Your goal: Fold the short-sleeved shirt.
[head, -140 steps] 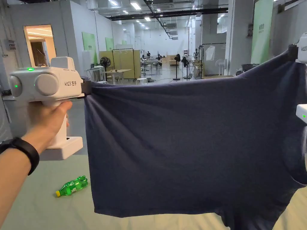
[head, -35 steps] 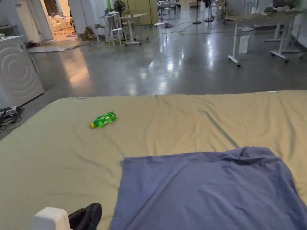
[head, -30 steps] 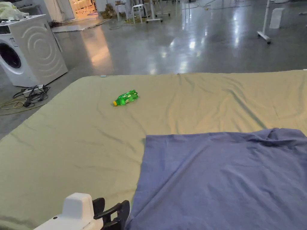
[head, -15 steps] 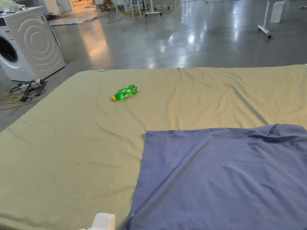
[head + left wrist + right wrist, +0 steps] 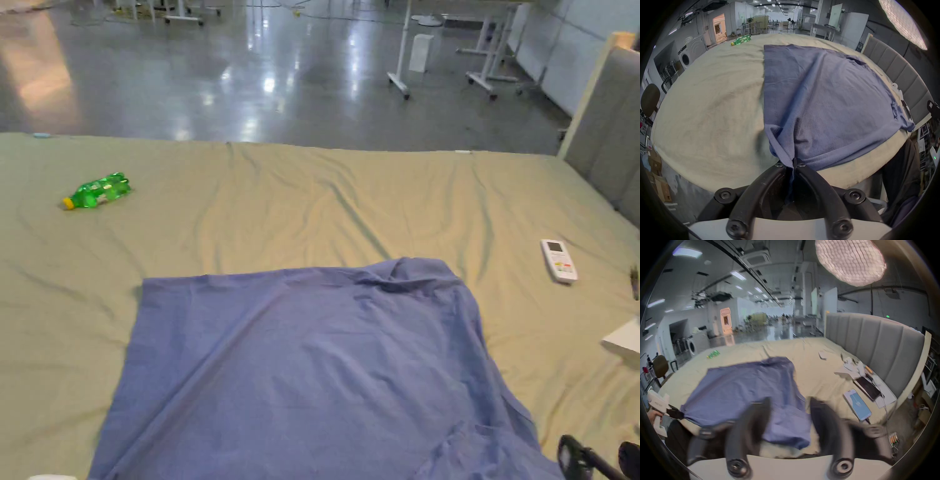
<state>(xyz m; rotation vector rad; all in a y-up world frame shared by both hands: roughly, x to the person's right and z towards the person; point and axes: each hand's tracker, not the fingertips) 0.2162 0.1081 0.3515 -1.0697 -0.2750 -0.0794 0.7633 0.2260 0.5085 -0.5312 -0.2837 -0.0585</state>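
Observation:
The blue short-sleeved shirt point(image 5: 312, 369) lies spread on the beige bed sheet point(image 5: 300, 200), with a few diagonal creases. My left gripper point(image 5: 793, 164) is shut on the shirt's near left corner point(image 5: 789, 155), at the bed's near edge. In the right gripper view it shows at the far left point(image 5: 674, 413), pinching that same corner. My right gripper point(image 5: 789, 400) stands open, blurred, just above the shirt's near right part point(image 5: 786, 421) with nothing between its jaws. Its dark jaw tips peek in at the bottom right of the head view point(image 5: 597, 459).
A green plastic bottle point(image 5: 97, 192) lies on the sheet far left. A white remote point(image 5: 558, 260) and a white sheet of paper point(image 5: 625, 337) lie to the right. Phones and a tablet point(image 5: 857, 404) sit beside the grey headboard point(image 5: 875, 340).
The shirt, earlier held up in the air by both grippers, now lies on the bed. The right gripper has let go of it. The head camera has turned right.

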